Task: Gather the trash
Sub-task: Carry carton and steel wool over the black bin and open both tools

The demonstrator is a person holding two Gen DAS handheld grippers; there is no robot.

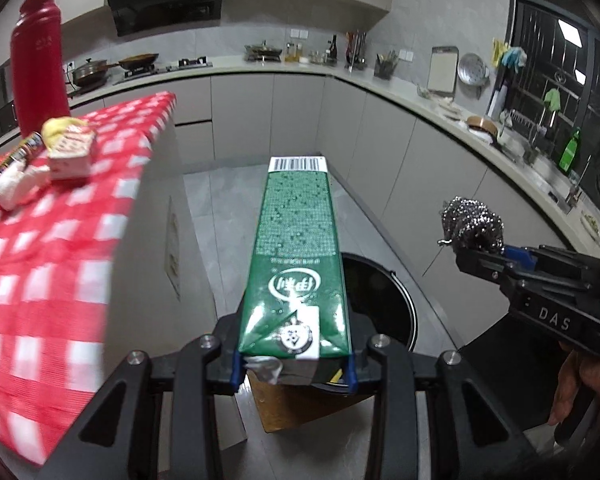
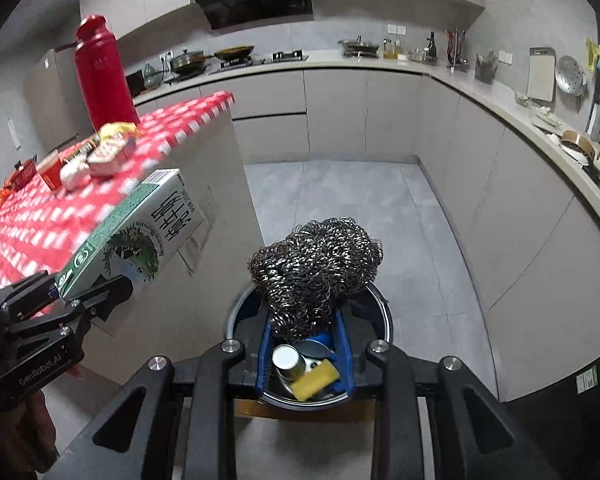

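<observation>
Beside checkered tablecloth point(image 2: 52, 220), carton point(image 1: 296, 256) and scourer point(image 2: 316, 268) hang above bin point(image 2: 384, 312).

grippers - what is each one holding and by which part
Left gripper clamps the green carton by its bottom end; right gripper pinches the steel wool scourer by its lower part.

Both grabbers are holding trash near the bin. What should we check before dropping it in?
1. Left gripper clamps the green milk carton: ok.
2. Right gripper clamps the steel wool scrubber: ok.
3. Scrubber hangs above the round black bin: ok.
4. Carton hangs above the bin: cannot tell; in the right wrist view it looks off to the side.
5. Room left in the bin, which holds a can and a yellow sponge: ok.
6. Red checked tablecloth still holds trash: not ok.
</observation>
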